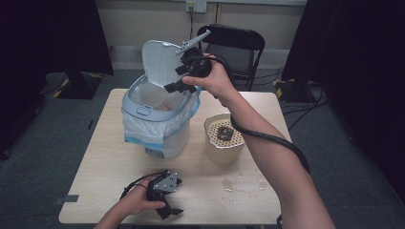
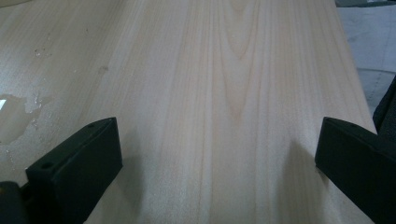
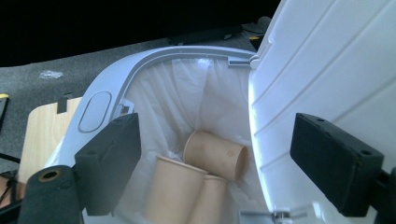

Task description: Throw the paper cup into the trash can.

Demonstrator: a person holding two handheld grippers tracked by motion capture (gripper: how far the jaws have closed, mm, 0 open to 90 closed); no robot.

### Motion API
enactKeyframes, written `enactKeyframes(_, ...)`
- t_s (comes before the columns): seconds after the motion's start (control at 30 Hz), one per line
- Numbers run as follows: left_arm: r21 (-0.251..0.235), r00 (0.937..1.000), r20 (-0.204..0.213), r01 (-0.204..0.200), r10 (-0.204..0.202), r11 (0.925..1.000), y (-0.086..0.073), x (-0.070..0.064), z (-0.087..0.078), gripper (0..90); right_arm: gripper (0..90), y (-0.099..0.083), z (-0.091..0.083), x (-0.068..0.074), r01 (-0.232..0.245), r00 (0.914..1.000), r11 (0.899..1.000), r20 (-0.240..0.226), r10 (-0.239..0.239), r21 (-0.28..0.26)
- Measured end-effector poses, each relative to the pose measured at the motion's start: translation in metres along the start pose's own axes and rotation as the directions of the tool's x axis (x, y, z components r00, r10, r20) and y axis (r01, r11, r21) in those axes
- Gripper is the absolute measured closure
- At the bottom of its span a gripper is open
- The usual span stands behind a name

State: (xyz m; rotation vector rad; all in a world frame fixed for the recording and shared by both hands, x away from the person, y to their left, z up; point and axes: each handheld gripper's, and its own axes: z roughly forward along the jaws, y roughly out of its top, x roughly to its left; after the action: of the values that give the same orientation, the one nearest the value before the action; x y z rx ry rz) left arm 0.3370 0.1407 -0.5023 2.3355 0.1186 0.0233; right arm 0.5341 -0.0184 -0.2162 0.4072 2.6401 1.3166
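A white bin with a pale blue rim and a plastic liner stands at the back left of the wooden table, its lid tipped up. My right gripper hovers open just above the bin's mouth, holding nothing. In the right gripper view the jaws stand wide apart over three paper cups lying in the liner, with the lid close on the right. My left gripper rests open near the table's front edge; the left gripper view has bare wood between its jaws.
A beige pot with a perforated insert and dark residue stands right of the bin. A small puddle lies in front of it. A black folding chair stands behind the table.
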Motion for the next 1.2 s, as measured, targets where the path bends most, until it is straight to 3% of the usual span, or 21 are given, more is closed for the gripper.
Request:
enactKeyframes(0.43,0.004,1.0000,-0.002,0.001,-0.001,1.0000,0.000,0.000,0.000,0.0,17.7,-0.018,-0.027,-0.002,0.002,0.9995,1.000,0.030,-0.003,0.021)
enactKeyframes(0.9,0.004,1.0000,-0.002,0.001,-0.001,1.0000,0.000,0.000,0.000,0.0,17.8,-0.034,-0.027,-0.020,-0.034,0.9966,0.998,0.077,0.029,0.054)
enactKeyframes(1.2,0.005,1.0000,-0.001,0.003,-0.003,1.0000,0.000,0.000,0.000,0.0,18.4,-0.027,-0.023,-0.025,-0.035,0.9965,0.999,0.077,0.033,0.024)
